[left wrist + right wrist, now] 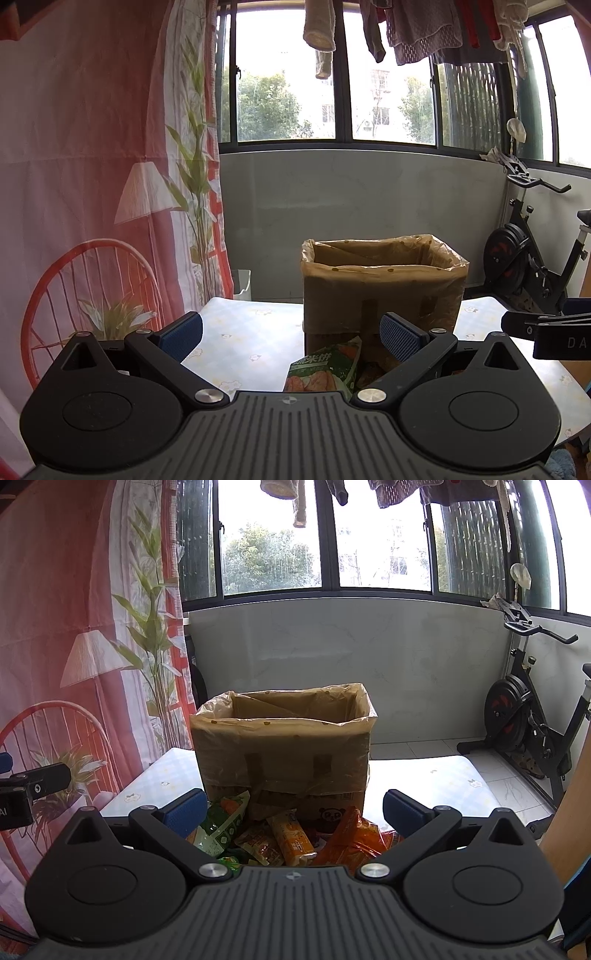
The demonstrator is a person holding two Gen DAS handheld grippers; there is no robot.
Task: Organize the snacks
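A cardboard box (382, 291) lined with a clear plastic bag stands open-topped on the table; it also shows in the right wrist view (284, 753). A pile of snack packets (295, 840) lies in front of the box: a green packet (221, 821), orange packets (352, 840). The green packet (325, 371) shows in the left wrist view. My left gripper (291, 332) is open and empty, above the green packet. My right gripper (295, 810) is open and empty, just above the pile. Each gripper shows at the edge of the other's view.
The table (240, 336) has a pale checked cloth with small flowers. A printed curtain (92, 184) hangs at the left. An exercise bike (532, 716) stands on the tiled floor at the right. Windows and hanging laundry are behind.
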